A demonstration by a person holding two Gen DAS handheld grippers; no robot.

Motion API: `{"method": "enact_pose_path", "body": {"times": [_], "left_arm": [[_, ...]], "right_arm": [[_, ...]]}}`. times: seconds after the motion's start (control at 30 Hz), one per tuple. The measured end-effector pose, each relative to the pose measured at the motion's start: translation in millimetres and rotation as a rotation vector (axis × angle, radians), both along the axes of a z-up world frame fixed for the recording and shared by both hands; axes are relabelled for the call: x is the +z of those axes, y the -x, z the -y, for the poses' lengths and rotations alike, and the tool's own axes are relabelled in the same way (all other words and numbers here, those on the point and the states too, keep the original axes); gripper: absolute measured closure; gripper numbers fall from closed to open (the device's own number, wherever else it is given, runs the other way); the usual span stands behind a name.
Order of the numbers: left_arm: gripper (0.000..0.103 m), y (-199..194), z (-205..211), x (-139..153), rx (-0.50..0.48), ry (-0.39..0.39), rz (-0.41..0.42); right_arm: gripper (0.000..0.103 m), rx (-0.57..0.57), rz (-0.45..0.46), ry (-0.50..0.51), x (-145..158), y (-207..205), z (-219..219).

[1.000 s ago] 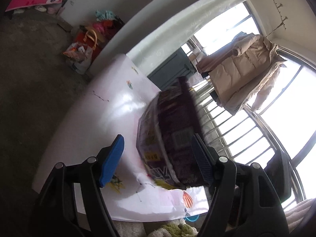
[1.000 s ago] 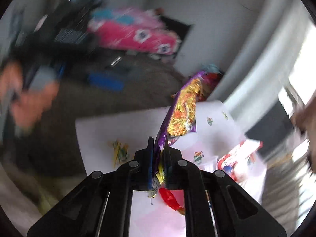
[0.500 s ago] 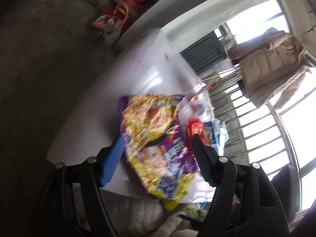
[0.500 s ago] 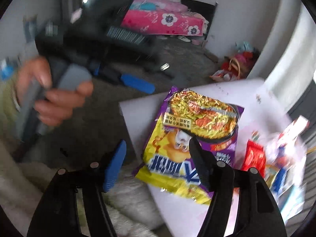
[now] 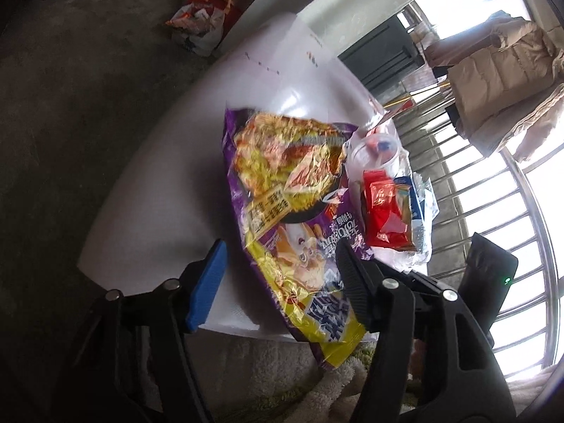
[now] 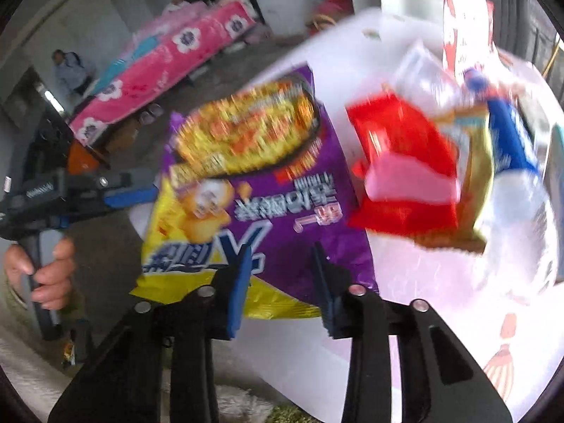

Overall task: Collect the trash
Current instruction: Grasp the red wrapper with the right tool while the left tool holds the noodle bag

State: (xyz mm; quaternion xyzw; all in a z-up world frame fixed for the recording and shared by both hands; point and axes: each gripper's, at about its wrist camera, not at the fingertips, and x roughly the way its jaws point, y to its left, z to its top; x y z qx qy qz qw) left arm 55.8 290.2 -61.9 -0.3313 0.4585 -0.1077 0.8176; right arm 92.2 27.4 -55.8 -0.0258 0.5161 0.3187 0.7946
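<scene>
A large purple and yellow noodle wrapper (image 5: 292, 211) lies flat on the white table (image 5: 169, 176), its near end hanging over the edge; it also shows in the right wrist view (image 6: 253, 183). A red wrapper (image 5: 384, 208) and other packets lie beside it, also seen blurred in the right wrist view (image 6: 402, 169). A clear plastic cup (image 5: 375, 151) stands behind them. My left gripper (image 5: 282, 282) is open over the wrapper's near end. My right gripper (image 6: 282, 275) is open and empty just above the wrapper's near edge.
A blue and white packet (image 6: 511, 141) and clear plastic lie at the table's right. Bags of clutter (image 5: 204, 24) sit on the floor by the wall. Window bars (image 5: 493, 211) run behind the table. The left hand-held gripper (image 6: 53, 190) shows at the left.
My right gripper held the noodle wrapper upright, then opened and let it go. The wrapper now lies flat on the table. Both grippers have shifted closer over it.
</scene>
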Motion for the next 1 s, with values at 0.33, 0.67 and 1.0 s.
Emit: {"method": "enact_pose_path", "body": {"times": [0.33,0.67,1.0], "left_arm": [[0.052,-11,18,3,-0.047,0.124,0.088],[0.085,-27,38,-7,-0.021,-0.161,-0.004],[0.093,-31,44,-5,-0.021,-0.274,0.015]], "right_arm": [[0.077,0.017,0.003,-0.005,-23,0,-3],[0.076,-0.055,0.166,-0.119,42,7,39],[0.074,-0.22,0.134,-0.098,49,-28,69]]}}
